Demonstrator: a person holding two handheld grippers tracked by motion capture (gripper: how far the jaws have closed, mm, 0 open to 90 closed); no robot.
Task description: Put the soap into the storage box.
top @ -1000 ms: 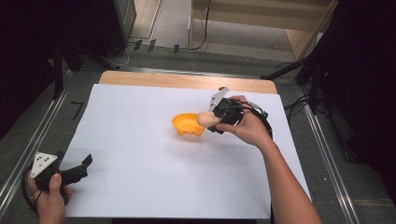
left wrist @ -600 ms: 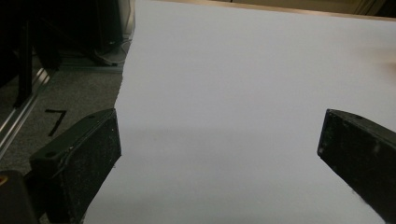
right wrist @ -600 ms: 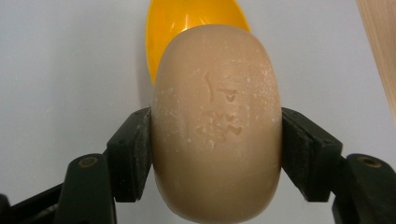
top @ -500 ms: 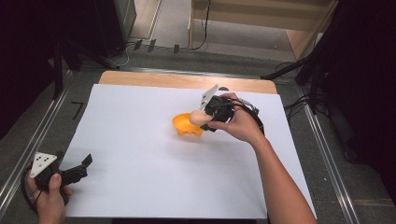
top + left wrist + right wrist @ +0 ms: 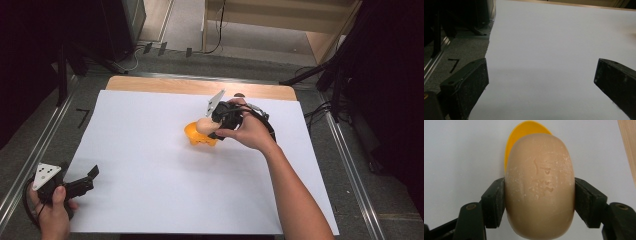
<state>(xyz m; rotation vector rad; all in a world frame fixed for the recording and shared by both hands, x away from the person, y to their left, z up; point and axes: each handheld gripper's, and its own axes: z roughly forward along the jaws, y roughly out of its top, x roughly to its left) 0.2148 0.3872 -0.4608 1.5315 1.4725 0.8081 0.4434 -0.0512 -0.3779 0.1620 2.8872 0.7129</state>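
So the right gripper [image 5: 539, 202] has a beige bar of soap [image 5: 540, 186] pinched across its short width, both black pads pressed flat on the rounded sides, and it hangs over the orange soap dish [image 5: 201, 136] out in the middle of the white sheet [image 5: 150, 185] on the table. In the right gripper view the dish [image 5: 524, 135] peeks out just behind the top end of the bar, so to me the far end of the soap is over the dish but the rest isn't lined up yet. If I were doing this I'd get the long side of the bar running along the long side of the dish, come down slow and level, and only let the jaws go once the soap is actually sitting in the hollow. Soap is slick and rounded, so dropping it from height probably means it bounces or tips the light plastic dish. The left gripper [image 5: 82, 180] sits low at the near left corner of the sheet, well apart, jaws wide open with nothing in them. Could steady the dish with that one, honestly.
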